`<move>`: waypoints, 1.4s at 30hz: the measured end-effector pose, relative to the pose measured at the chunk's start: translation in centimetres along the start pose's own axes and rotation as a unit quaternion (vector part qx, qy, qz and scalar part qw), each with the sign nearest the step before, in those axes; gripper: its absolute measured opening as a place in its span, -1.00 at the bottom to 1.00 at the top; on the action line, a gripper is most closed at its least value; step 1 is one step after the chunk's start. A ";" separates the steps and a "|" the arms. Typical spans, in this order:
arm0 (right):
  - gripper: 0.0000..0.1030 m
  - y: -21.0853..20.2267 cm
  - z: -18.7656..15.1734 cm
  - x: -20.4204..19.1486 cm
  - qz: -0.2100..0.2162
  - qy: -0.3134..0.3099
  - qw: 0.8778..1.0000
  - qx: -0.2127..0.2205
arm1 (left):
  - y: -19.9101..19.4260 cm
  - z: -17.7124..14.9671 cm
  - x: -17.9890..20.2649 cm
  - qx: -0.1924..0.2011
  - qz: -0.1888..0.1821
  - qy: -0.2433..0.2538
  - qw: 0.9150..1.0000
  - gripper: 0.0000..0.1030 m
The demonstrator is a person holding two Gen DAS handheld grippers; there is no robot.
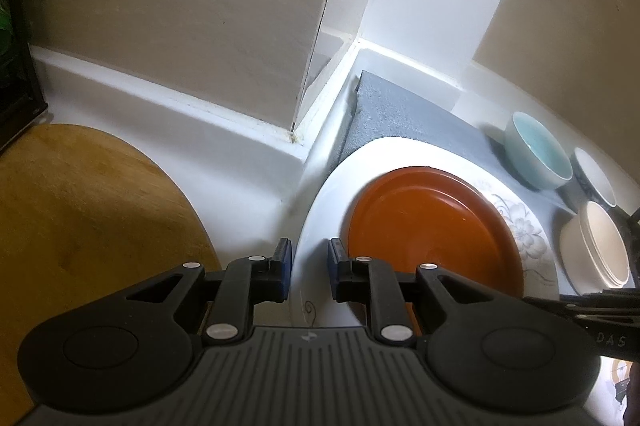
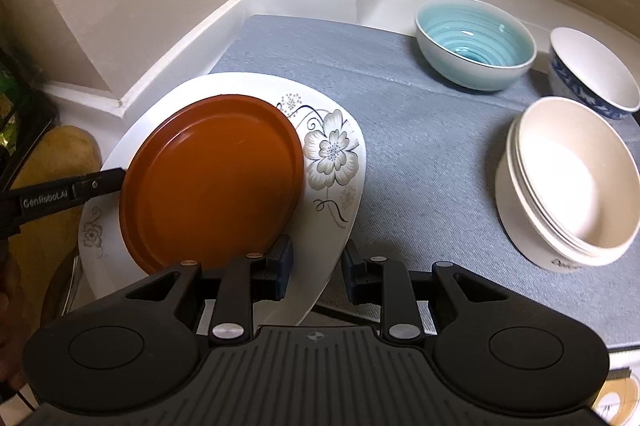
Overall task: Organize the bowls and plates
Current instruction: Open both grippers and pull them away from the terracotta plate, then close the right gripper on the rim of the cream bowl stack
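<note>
Two grippers meet at one landmark, the floral white plate [image 2: 336, 154], which lies at the near-left corner of the blue-grey mat [image 2: 420, 146] with the orange plate [image 2: 212, 182] stacked on it. Nearest, the right gripper [image 2: 316, 266] straddles that plate's near-right rim: fingers apart, one pad over the plate, the other off it over the mat, nothing clamped. The left gripper [image 1: 310, 272] stands over the plate's left rim, fingers a narrow gap apart and empty, with the orange plate just to its right. Judged from this, the plates lie straight ahead of both pairs of fingers, and a grip would need the rim taken edge-on.

Right of the floral plate sit the stacked cream bowls [image 2: 572, 178], well apart from it. Beyond those stand the blue-patterned bowl [image 2: 592, 74] and the teal bowl [image 2: 476, 42], farthest back. All the bowls are nearer the right hand.

Only the right wrist view shows the left gripper's arm reaching the orange plate's left edge; only the left wrist view shows the wooden board [image 1: 80, 210] left of the plate.
</note>
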State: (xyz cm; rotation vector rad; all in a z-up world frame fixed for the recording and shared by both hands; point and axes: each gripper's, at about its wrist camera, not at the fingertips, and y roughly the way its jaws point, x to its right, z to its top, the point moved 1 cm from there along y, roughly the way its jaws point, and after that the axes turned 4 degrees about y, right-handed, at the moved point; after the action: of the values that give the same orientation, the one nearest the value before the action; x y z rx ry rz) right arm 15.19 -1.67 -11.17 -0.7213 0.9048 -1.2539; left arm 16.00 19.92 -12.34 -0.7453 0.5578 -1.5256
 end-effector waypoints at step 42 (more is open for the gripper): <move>-0.20 -3.3 1.7 22.2 0.024 0.108 0.993 0.035 | -17.2 -10.8 19.2 0.079 0.130 0.048 0.987 -0.11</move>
State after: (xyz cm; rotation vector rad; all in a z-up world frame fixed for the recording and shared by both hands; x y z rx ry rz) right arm 16.58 -24.09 -11.33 -0.5115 1.0415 -1.3312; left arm -3.66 1.58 -4.54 -0.4597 0.5755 -1.3501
